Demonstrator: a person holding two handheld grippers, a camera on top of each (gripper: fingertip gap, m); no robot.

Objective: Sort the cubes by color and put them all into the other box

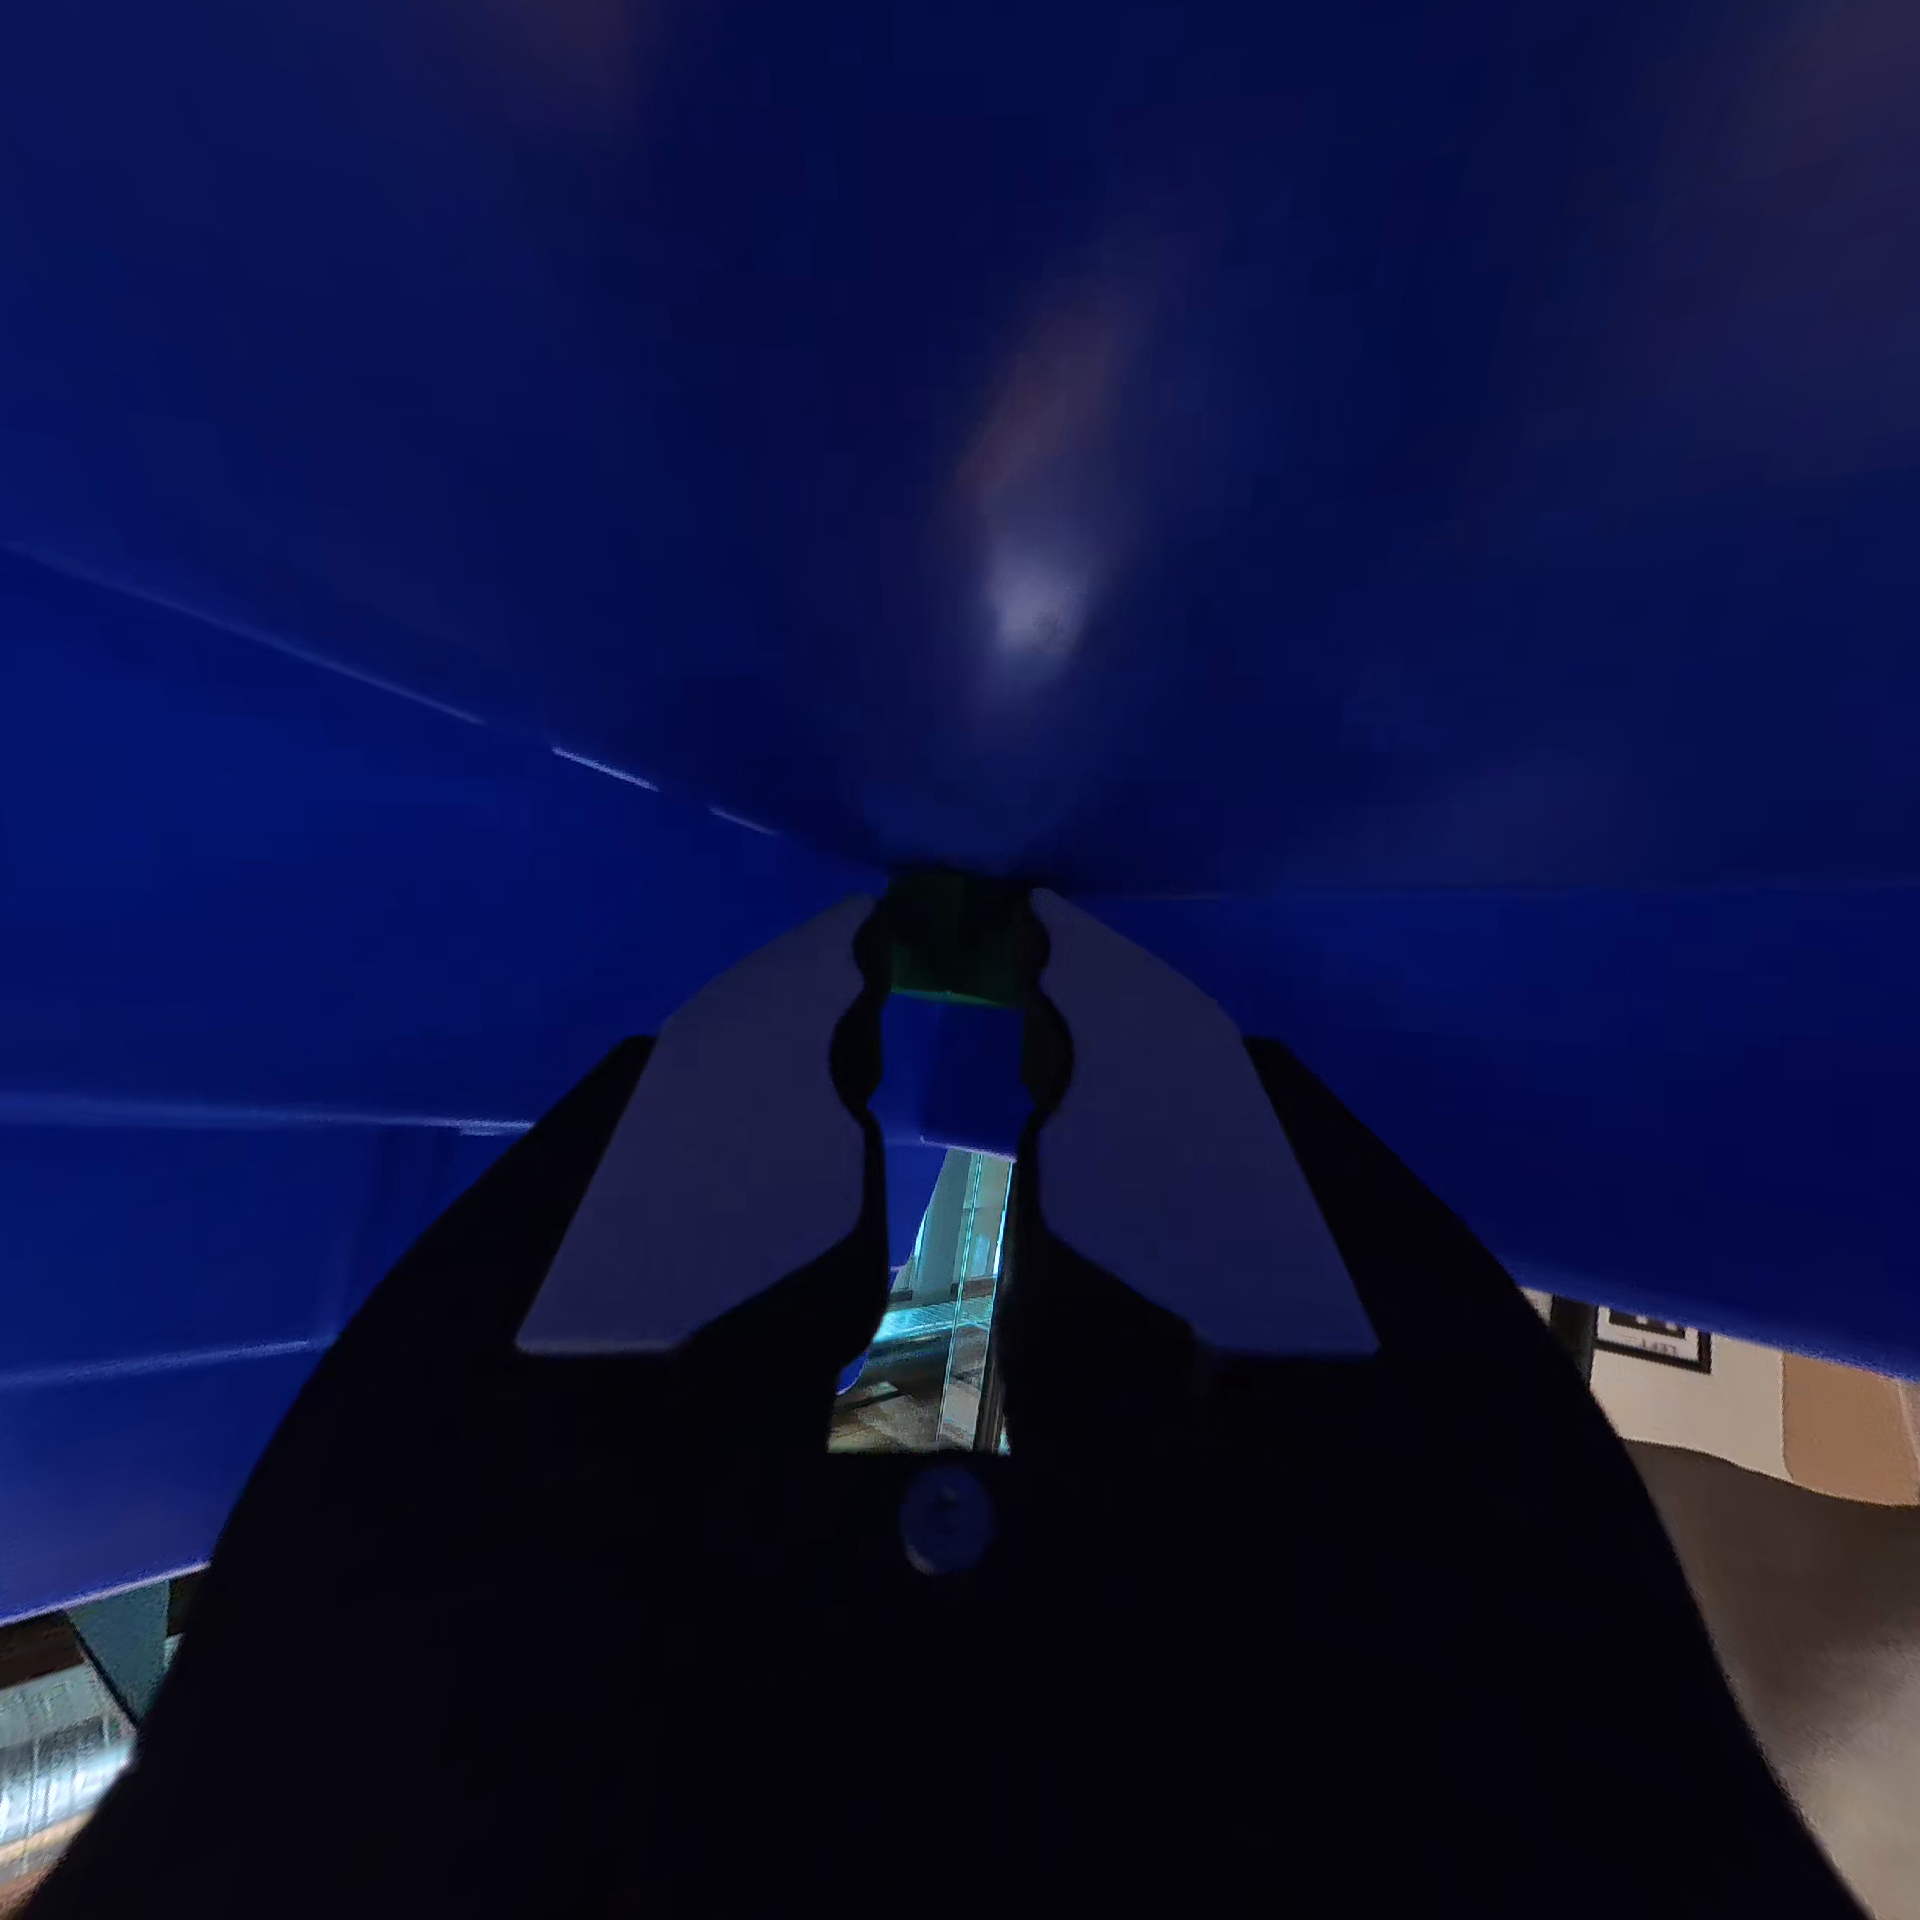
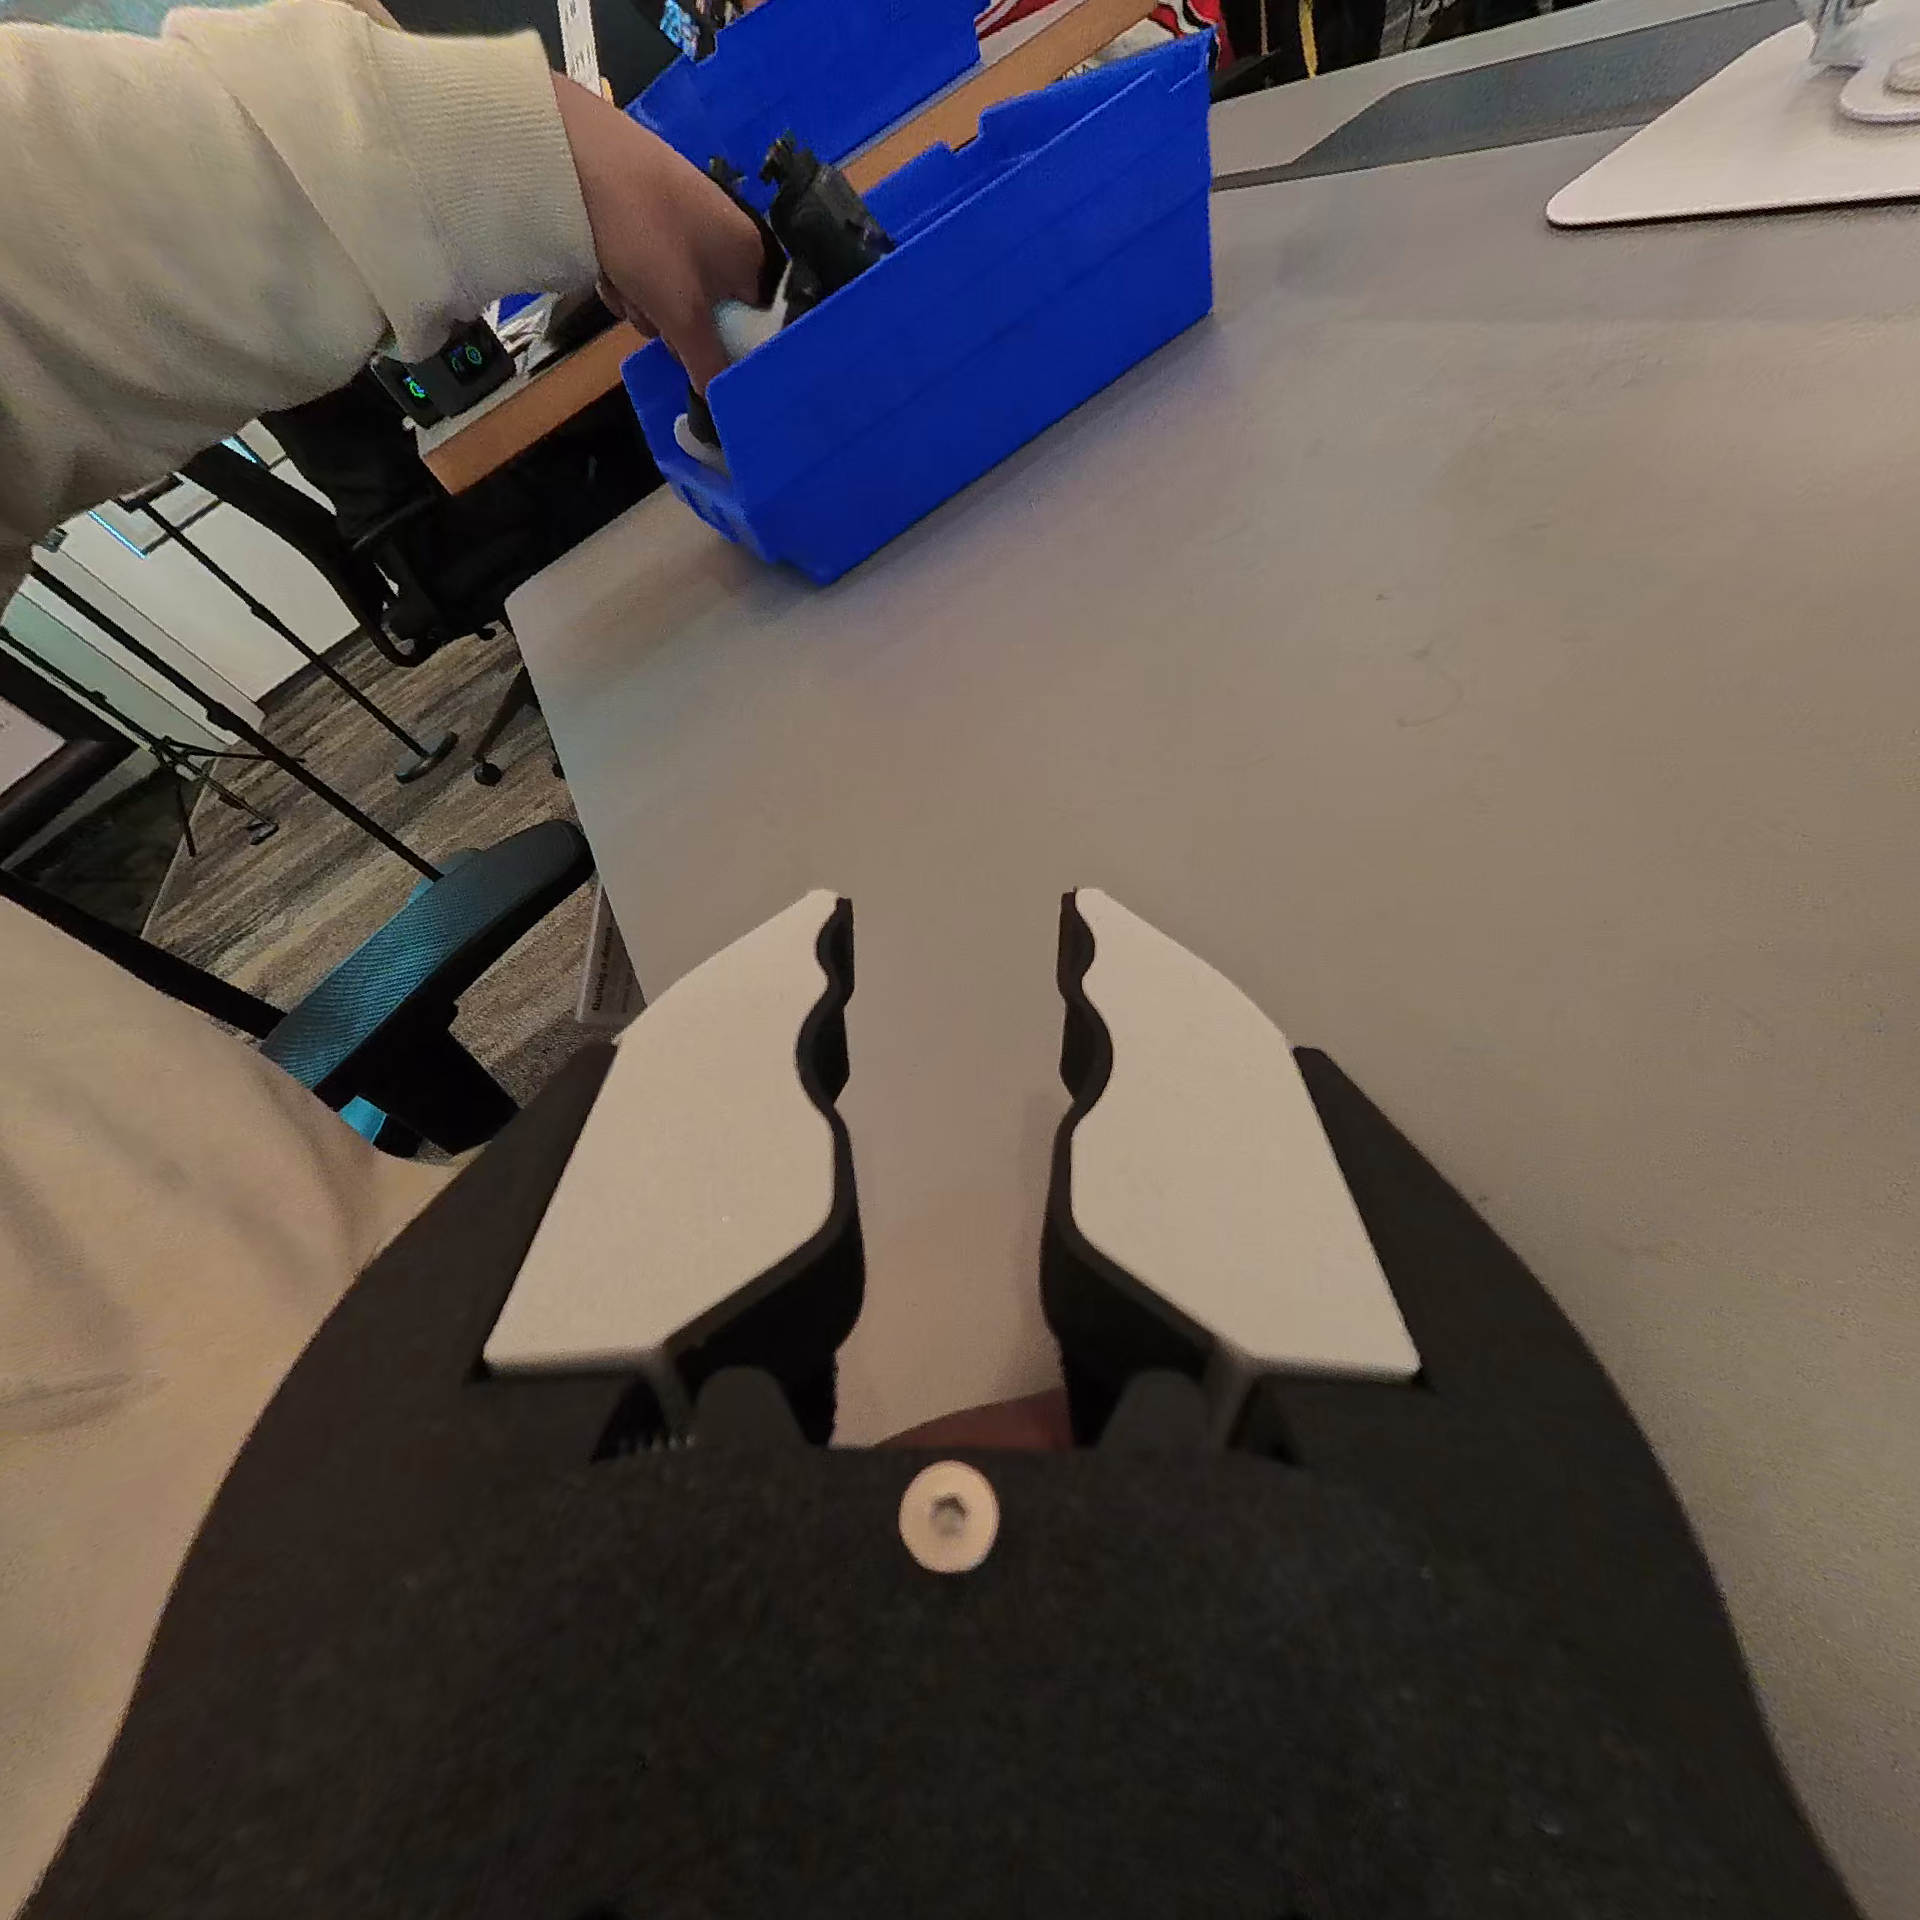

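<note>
The blue box (image 2: pixel 966 343) hid most of the left gripper (image 2: pixel 727 343); its green cube (image 1: pixel 951 951) showed only partly.

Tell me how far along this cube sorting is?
Done: cannot tell; no sorted cubes show in either view. In hand: the left gripper is shut on a green cube, deep inside a blue box. The right gripper hangs open and empty over the grey table. Left: unclear, since both boxes' contents are hidden.
</note>
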